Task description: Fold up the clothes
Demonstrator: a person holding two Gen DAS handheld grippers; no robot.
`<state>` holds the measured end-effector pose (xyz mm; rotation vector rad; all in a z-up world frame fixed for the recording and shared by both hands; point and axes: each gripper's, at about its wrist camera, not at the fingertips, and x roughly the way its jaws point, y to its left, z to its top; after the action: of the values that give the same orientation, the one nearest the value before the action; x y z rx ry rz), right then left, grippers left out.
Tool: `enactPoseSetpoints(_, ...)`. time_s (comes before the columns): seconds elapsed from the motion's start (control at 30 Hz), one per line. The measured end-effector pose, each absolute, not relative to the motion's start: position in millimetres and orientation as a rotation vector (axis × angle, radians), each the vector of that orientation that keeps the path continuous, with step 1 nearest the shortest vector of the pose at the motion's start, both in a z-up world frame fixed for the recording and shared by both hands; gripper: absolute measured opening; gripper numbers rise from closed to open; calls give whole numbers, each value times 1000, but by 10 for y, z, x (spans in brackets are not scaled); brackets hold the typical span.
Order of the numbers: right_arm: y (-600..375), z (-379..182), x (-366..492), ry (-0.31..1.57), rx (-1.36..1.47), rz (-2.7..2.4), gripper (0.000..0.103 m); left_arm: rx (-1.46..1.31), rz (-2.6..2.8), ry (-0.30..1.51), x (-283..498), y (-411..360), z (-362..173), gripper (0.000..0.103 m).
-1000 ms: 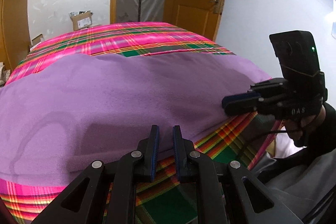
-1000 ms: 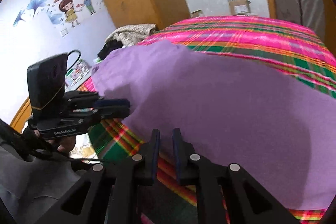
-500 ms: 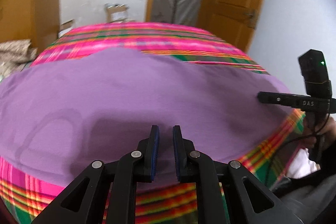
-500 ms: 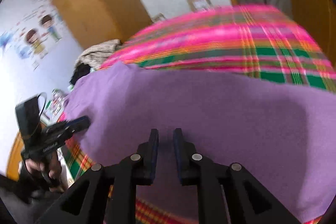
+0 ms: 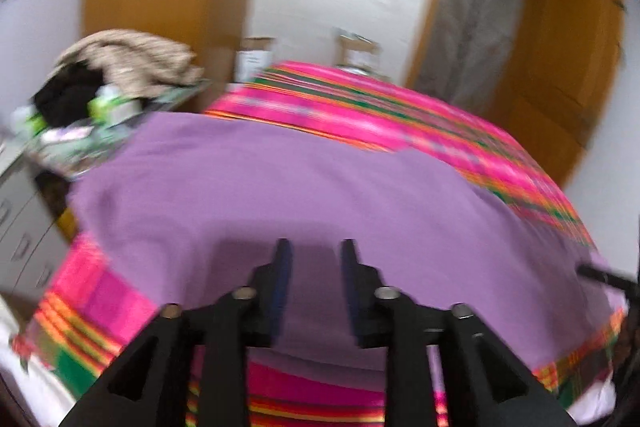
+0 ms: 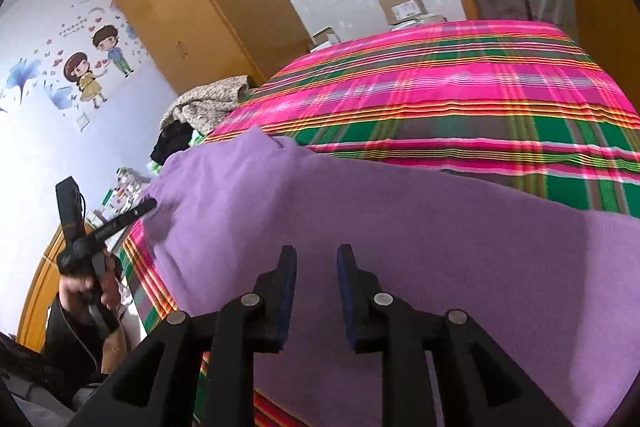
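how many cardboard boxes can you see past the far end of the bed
2: a larger box against the far wall, and a smaller box lower left of it by the bed's corner. Others may be hidden.

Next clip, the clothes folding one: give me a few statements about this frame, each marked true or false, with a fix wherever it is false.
1. A purple garment lies spread on a plaid bedspread. True.
2. The right tongs are clamped on a fold of the garment. False: they are opening, with nothing pinched between the pads.
3. The left tongs hold a black sock. False: they are opening and empty, above the purple cloth.
4. A heap of clothes sits beside the bed, by the wall with the cartoon sticker. True.
5. The bedspread is plain white. False: it is pink, green and orange plaid.
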<state>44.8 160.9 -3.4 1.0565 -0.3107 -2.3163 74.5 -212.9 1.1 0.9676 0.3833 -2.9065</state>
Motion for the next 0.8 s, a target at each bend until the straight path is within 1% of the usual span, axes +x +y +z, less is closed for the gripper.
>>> enactPoseSetpoints(0.1, 1541, -51, 419, -305, 1065, -2304, 21, 892, -2799, 501, 820, -2537, 41, 32)
enactPoseSetpoints(0.27, 1465, -73, 354, -296, 1077, -2288, 21, 852, -2668, 598, 918, -3006, -35, 32)
enactPoseSetpoints(0.37, 1406, -59, 331, -282, 1072, -2280, 21, 848, -2608, 687, 933, -3207, -135, 32)
enactPoseSetpoints(0.6, 1351, -74, 283, -273, 1088, -2278, 21, 854, -2532, 820, 837, -3574, -287, 32)
enactPoseSetpoints(0.63, 1345, -74, 277, -273, 1090, -2277, 21, 851, -2526, 844, 822, -3623, -306, 34)
enactPoseSetpoints(0.67, 1338, -74, 270, -273, 1091, -2277, 21, 853, -2524, 866, 804, -3655, -321, 43)
enactPoseSetpoints(0.7, 1328, -79, 262, -270, 1093, -2275, 21, 848, -2517, 889, 792, -3693, -336, 50)
enactPoseSetpoints(0.8, 1296, -84, 249, -262, 1099, -2271, 21, 842, -2515, 973, 754, -3765, -387, 50)
